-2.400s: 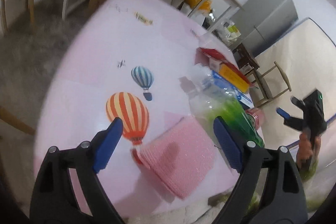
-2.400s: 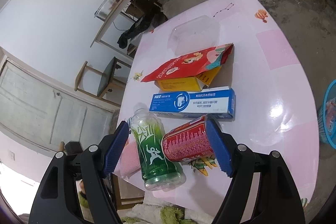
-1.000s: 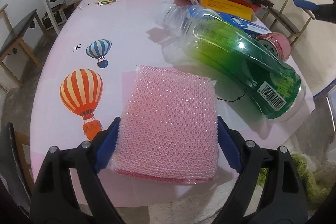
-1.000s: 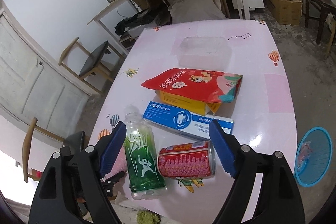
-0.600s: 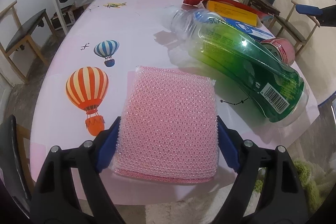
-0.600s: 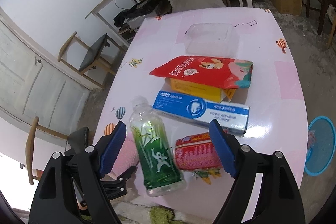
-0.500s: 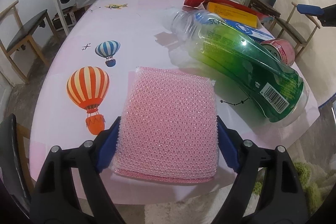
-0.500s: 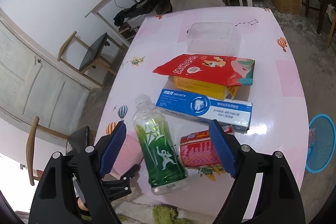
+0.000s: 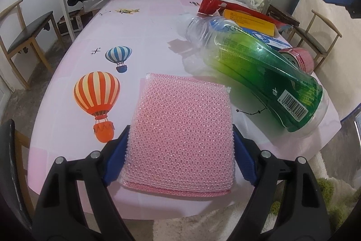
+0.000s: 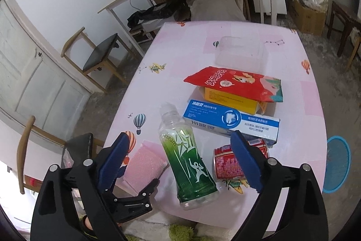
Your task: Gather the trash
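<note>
The left gripper point(image 9: 180, 156) has its blue pads set against the two sides of a pink mesh scouring pad point(image 9: 182, 134), which lies flat at the near edge of the pink table point(image 9: 146, 37); the jaws stand wide, filled by the pad's full width, and whether they press it I cannot tell. The right gripper point(image 10: 180, 162) hangs above the table with nothing in its grasp; its jaws have just been opening and gape wide over a green plastic bottle point(image 10: 187, 164) lying on its side. Just right of the bottle lies a red can point(image 10: 227, 166), partly behind the right pad. Beyond them sit a blue toothpaste box point(image 10: 232, 121), then a yellow box point(image 10: 230, 98) with a red snack bag point(image 10: 237, 83) on top, and farther off a clear plastic container point(image 10: 239, 53). A blue basket point(image 10: 337, 164) stands on the floor to the right of the table.
</note>
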